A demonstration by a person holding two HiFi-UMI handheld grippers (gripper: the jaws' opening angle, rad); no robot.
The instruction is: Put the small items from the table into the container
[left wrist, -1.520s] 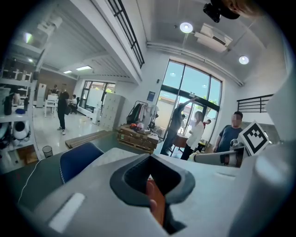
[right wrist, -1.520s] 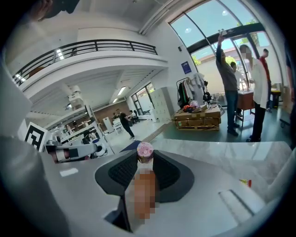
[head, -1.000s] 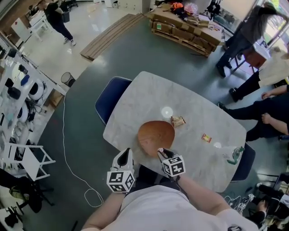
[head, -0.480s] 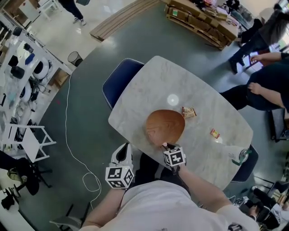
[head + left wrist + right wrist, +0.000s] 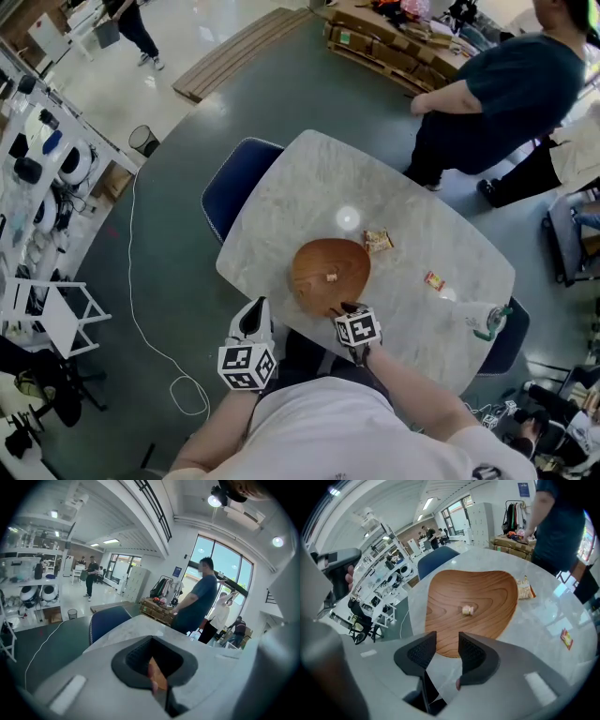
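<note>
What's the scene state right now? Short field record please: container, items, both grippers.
container: wooden bowl on the table, by the near edge
in bowl: one small pale item
outside bowl: packet; red item
right gripper: over the bowl's near rim, fingers opening, nothing between them
left gripper: left of the bowl at the table's near edge, fingers together at the tips; tan sliver between them, not identifiable
</note>
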